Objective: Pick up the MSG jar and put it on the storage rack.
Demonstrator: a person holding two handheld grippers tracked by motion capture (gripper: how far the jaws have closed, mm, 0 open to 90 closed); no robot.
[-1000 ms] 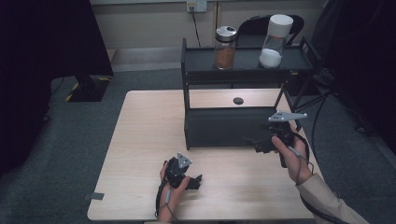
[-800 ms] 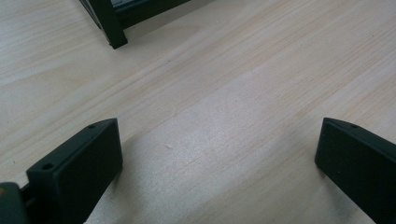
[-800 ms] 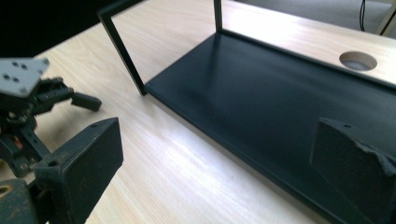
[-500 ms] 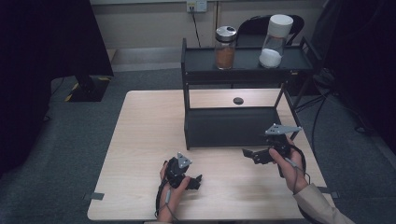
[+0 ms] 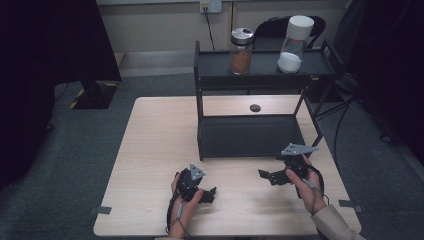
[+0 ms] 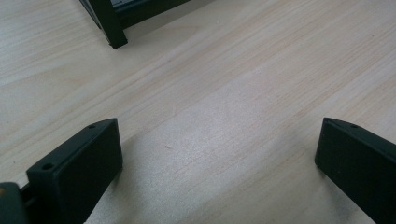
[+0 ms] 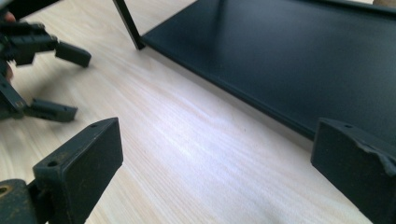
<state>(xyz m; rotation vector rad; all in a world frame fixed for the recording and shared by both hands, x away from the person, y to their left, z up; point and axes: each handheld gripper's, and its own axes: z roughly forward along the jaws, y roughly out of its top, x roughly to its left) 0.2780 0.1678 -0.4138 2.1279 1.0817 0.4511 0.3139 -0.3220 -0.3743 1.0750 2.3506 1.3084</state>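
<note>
My left gripper rests low on the wooden table near its front edge, held in a hand, jaws pointing right. In the left gripper view, the left gripper stands open over bare wood. My right gripper hovers in front of the black two-tier rack, jaws pointing left. The right gripper view has the right gripper open and empty, with the rack's lower shelf ahead on the right and the left gripper open at the far left.
On the rack's top shelf stand a jar of brown contents and a taller white-lidded jar of white contents. A small black disc lies on the table behind the rack. A rack leg shows in the left gripper view.
My right gripper has drawn back from the rack toward the table's front edge and turned to point left. The left gripper has stayed in place.
</note>
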